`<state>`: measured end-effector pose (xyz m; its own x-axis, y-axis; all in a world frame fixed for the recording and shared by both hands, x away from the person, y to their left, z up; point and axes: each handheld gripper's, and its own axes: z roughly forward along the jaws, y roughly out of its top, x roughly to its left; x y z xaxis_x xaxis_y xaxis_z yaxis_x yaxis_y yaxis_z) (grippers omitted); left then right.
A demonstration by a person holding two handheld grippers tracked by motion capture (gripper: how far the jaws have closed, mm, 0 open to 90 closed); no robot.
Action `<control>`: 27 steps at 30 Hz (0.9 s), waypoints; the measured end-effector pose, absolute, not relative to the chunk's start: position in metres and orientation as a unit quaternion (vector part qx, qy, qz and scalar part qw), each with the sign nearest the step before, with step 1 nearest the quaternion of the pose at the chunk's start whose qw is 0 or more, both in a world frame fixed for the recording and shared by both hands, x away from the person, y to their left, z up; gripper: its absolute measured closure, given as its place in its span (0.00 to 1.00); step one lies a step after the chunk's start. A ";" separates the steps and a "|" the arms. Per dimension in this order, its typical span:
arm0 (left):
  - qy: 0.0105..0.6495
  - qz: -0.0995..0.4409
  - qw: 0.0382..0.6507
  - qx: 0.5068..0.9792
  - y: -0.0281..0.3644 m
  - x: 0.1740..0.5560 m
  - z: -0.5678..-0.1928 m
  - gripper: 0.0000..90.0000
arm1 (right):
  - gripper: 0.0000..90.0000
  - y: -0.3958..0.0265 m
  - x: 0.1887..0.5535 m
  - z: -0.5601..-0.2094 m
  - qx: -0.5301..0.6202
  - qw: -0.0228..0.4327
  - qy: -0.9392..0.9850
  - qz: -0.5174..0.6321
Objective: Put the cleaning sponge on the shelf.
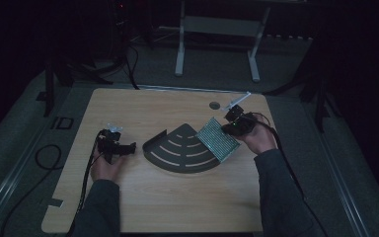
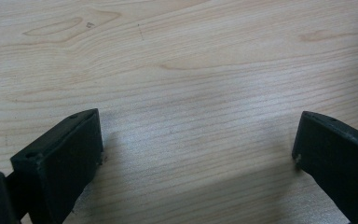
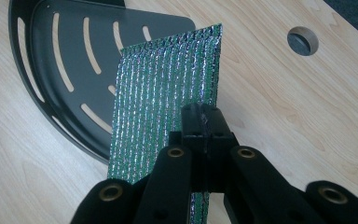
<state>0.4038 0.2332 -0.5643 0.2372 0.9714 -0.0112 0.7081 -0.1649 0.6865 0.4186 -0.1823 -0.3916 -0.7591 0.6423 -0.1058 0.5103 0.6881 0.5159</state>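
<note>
One counter, one tray, one shiny sheet, two tools.

The wooden counter [image 1: 148, 207] carries a single dark fan-shaped tray [image 1: 180, 150] with curved slots, sitting mid-counter. One green-and-silver ribbed sheet [image 3: 168, 93] is pinched at its edge by the right tool [image 3: 204, 122], jaws clamped tight on it, holding it tilted over the tray's right corner. The left tool [image 2: 198, 154] hangs over bare wood well left of the tray, jaws spread wide, nothing between them. There's one small round hole [image 3: 303, 40] in the counter near the far edge.
</note>
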 end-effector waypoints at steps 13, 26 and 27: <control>0.576 0.225 0.294 0.729 0.233 0.404 -0.564 0.02 | 1.00 -0.170 0.429 -0.402 0.316 0.136 0.908 0.238; 0.576 0.225 0.294 0.729 0.233 0.404 -0.564 0.02 | 1.00 -0.156 0.436 -0.414 0.310 0.128 0.912 0.236; 0.576 0.225 0.294 0.729 0.233 0.404 -0.564 0.02 | 1.00 -0.155 0.437 -0.414 0.309 0.128 0.912 0.238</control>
<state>0.4039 0.2331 -0.5644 0.2362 0.9717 -0.0108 0.7067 -0.1641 0.6883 0.4365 -0.1550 -0.4144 -0.7764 0.6243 -0.0863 0.5027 0.6961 0.5126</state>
